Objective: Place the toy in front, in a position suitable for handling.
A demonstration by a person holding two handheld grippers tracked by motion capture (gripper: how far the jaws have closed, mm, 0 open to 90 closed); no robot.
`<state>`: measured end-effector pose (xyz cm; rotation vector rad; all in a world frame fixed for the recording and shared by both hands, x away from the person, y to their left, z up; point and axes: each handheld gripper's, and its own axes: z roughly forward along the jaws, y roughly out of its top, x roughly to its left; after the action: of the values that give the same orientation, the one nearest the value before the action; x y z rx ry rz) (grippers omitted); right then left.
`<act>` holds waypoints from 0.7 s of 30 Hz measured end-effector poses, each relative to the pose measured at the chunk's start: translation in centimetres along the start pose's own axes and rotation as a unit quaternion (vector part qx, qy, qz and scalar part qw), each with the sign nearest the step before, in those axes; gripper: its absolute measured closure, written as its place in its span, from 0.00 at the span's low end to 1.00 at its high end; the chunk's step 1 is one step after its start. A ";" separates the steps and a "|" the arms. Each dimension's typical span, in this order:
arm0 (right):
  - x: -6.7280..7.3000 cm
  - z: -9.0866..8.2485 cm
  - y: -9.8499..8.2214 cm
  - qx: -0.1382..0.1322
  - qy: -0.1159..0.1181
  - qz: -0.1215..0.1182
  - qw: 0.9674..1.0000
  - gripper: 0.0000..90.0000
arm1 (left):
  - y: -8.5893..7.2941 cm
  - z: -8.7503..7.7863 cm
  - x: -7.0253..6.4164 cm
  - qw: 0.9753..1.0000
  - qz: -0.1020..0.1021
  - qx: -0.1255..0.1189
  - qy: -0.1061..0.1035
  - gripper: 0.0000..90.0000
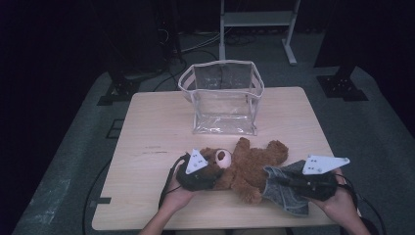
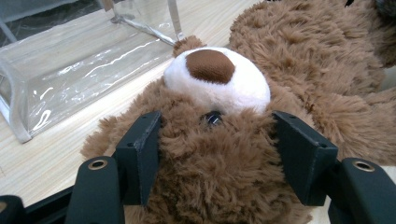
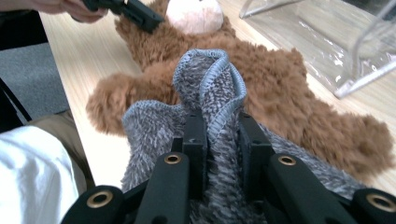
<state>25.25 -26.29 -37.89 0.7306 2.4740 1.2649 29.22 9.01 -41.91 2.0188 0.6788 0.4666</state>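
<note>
Left gripper (image 1: 211,172) sits at the near-left of the desk (image 1: 147,127), held in the person's left hand (image 1: 177,196). Its jaws are clamped on the head of the teddy bear (image 1: 247,169): in the left gripper view the two black pads press into brown fur on both sides of the head (image 2: 210,154), w/ the white muzzle & dark brown nose just beyond them.

Bear lies on its back near the desk's front edge, roughly centre, head toward the left gripper, legs toward the right. Behind it, twd the far edge, stands a clear plastic bag (image 1: 222,98), upright, mouth open, apart from the bear; the left gripper view shows it (image 2: 70,60) just past the bear's ear.

Right of the bear's body: a grey fleece cloth (image 1: 286,188), blue-grey stitched edge, draped over the bear's lower half & the desk. Right gripper (image 1: 281,183), in the right hand (image 1: 342,203), is pinched shut on a fold of that cloth; in the right gripper view the fold (image 3: 210,88) rises between the jaws, pads tight on it, bear (image 3: 280,93) beyond, left gripper (image 3: 123,10) at top left.
</note>
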 end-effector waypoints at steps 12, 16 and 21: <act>-2.2 -1.3 -2.3 -0.010 0.013 0.062 0.998 0.83 | -0.4 -0.2 -0.8 1.000 0.013 -0.003 -0.011 0.40; -1.9 -1.0 -0.4 -0.029 0.031 0.052 0.998 0.83 | -0.3 -0.1 -1.4 1.000 0.021 -0.003 -0.016 0.40; -2.2 0.8 0.7 -0.023 0.034 0.045 0.998 0.83 | -0.4 -0.2 -1.9 0.999 0.036 0.001 -0.017 0.40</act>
<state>27.62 -26.60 -37.71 0.8070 2.4815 1.3974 27.52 8.14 -42.27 2.0544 0.5884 0.4715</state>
